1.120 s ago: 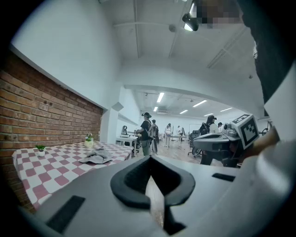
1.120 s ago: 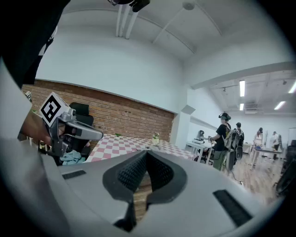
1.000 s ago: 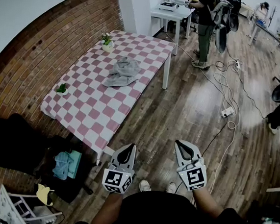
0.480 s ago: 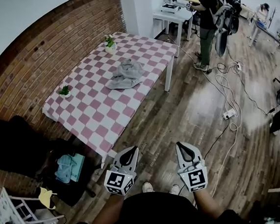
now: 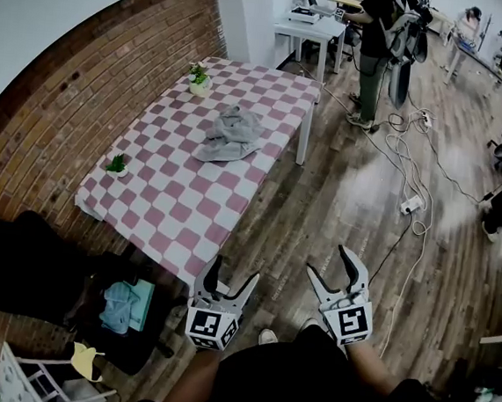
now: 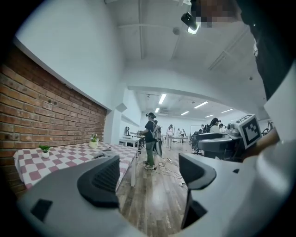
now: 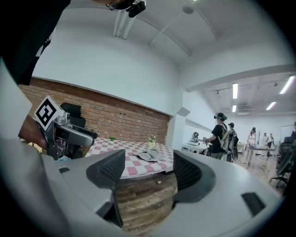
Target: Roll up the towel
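A crumpled grey towel lies on the pink-and-white checkered table, well ahead of both grippers. My left gripper hovers over the wooden floor near the table's near corner. Its jaws have just been opening and stand open with nothing between them. My right gripper is beside it to the right, also just opened and empty. The right gripper view shows the towel on the table beyond the open right gripper. In the left gripper view the open left gripper frames the floor, and the towel peeks over the left jaw.
Two small potted plants stand along the table's wall side. A brick wall runs on the left. Black bags with a teal cloth sit by the near corner. Cables and a power strip lie on the floor. A person stands by a white desk.
Both grippers have gone from shut to open. Both hands have shifted slightly forward and the table sits a little nearer in the head view.
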A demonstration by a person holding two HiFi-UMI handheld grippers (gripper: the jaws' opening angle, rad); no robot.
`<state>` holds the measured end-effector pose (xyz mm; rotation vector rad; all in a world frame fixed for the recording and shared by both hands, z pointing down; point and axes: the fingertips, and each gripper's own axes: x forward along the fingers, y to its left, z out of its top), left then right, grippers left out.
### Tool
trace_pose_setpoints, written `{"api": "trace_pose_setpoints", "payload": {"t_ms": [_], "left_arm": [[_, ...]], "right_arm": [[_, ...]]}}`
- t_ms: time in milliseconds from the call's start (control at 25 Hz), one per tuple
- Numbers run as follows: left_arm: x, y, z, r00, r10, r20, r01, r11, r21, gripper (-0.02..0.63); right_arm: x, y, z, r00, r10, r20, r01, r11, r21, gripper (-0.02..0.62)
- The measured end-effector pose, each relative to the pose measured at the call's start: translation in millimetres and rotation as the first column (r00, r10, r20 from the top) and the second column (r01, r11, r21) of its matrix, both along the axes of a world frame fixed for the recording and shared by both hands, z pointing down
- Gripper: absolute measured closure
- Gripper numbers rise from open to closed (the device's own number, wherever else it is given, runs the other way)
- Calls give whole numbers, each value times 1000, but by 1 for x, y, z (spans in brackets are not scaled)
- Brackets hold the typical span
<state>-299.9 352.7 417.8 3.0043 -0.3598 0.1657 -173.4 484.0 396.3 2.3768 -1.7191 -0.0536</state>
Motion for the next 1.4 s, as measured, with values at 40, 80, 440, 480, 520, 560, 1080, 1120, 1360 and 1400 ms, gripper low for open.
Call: {"api": "trace_pose_setpoints", "payload": {"t_ms": [40, 80, 440, 480, 520, 560, 1080, 1120, 1360, 1400], "left_arm": [[0, -4, 1, 1000, -13, -2, 13, 1000, 3, 189], [0, -8, 2, 1000, -26, -3, 27, 1000, 8, 145], [23, -46, 27, 997, -51, 58, 51, 999, 3, 28], [28, -51, 30, 996, -55, 66, 55, 998, 6, 28], [34, -57, 31, 996, -59, 74, 58, 998, 10, 28], [41, -63, 32, 995, -61, 83, 60, 998, 17, 28], [135, -138, 53, 974, -130, 184, 127, 991, 28, 48], [140, -142, 55, 971, -136, 196, 133, 991, 32, 49], [159, -165, 68, 948, -176, 264, 167, 984, 56, 51], [161, -169, 69, 944, -185, 274, 175, 983, 59, 51]], "right_arm": [[4, -2, 1, 1000, 10, -3, -10, 1000, 5, 277], [8, -3, 1, 1000, 22, 0, -22, 1000, 10, 248], [47, -48, 17, 999, 20, -35, -20, 1000, 3, 52], [53, -56, 20, 999, 6, -37, -6, 1000, 0, 52], [60, -64, 22, 999, -7, -38, 7, 1000, -3, 52], [68, -73, 24, 999, -20, -36, 20, 1000, -5, 52], [174, -166, 57, 989, -148, 7, 148, 984, -101, 52], [181, -172, 59, 988, -157, 7, 157, 982, -106, 52], [209, -205, 75, 971, -239, -11, 235, 963, -131, 54], [212, -211, 77, 966, -256, -17, 252, 958, -137, 54]]}}
